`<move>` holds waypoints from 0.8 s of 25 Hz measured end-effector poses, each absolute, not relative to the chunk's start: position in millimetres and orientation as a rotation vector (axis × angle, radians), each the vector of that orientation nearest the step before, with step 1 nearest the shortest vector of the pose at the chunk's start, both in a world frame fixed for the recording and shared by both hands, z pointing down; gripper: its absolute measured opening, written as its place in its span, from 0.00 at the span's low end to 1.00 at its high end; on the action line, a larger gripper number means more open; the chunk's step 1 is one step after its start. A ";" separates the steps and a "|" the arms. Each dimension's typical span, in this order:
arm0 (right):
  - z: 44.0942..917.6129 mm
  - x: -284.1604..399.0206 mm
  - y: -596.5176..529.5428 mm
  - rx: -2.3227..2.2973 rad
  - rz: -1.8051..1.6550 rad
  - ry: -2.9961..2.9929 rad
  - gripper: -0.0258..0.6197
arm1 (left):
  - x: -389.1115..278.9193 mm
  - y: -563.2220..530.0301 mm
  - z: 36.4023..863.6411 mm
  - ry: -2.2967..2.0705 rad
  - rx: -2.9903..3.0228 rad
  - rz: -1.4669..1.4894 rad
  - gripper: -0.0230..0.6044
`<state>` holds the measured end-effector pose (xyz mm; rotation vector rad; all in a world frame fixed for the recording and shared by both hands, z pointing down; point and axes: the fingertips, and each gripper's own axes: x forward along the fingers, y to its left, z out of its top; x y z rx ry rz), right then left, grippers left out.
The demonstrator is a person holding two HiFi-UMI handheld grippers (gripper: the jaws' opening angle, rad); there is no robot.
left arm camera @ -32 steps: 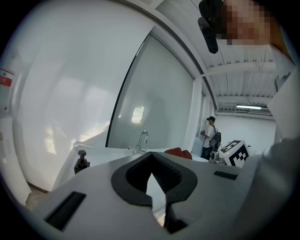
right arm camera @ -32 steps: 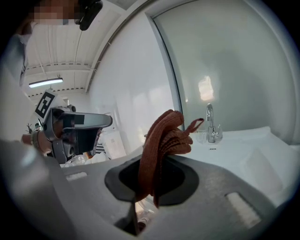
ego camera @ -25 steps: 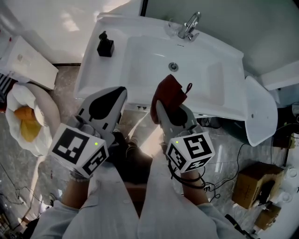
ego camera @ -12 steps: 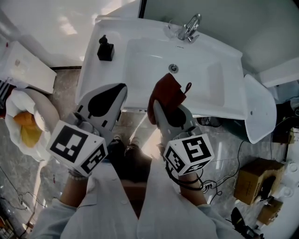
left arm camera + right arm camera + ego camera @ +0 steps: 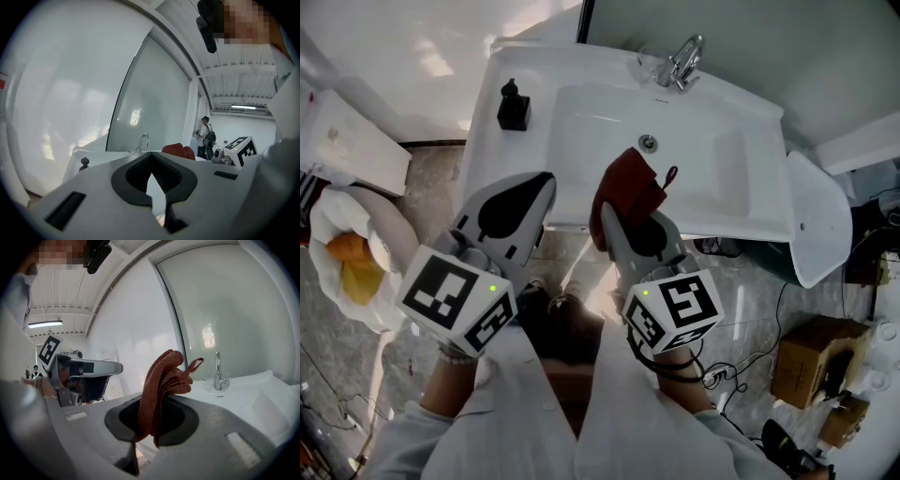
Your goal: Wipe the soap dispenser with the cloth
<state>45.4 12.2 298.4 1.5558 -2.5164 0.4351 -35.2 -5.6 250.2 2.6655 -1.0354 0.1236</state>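
Rust-red cloth [image 5: 630, 187] stands bunched in the right tongs [image 5: 612, 217], which are clamped tight on it. The left tongs [image 5: 546, 180] are closed with nothing between them. Both hang at the sink's [image 5: 483, 169] front edge — the black soap dispenser [image 5: 513, 105] sits on the rear left corner, well apart from the cloth, so wiping looks not yet begun. Next, the cloth must travel left and back to reach the dispenser. Only the head view gives that layout; the right gripper view shows the pinch on the cloth and the tap [image 5: 217, 369], but no dispenser.
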 end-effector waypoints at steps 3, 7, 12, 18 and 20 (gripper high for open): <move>300.1 42.8 12.2 1.552 0.434 -2.508 0.13 | -36.1 -7.8 251.3 -1.025 2.668 0.123 0.04; 301.4 40.7 11.9 1.554 0.427 -2.496 0.13 | -36.3 -9.8 251.8 -1.009 2.675 0.117 0.04; 299.7 34.0 11.6 1.548 0.426 -2.506 0.13 | -41.7 -10.4 253.2 -1.002 2.674 0.113 0.04; 298.9 27.7 11.7 1.541 0.432 -2.509 0.13 | -47.8 -9.7 254.0 -1.004 2.668 0.113 0.04; 299.5 26.0 12.4 1.537 0.428 -2.504 0.13 | -50.1 -8.8 254.4 -1.005 2.665 0.113 0.04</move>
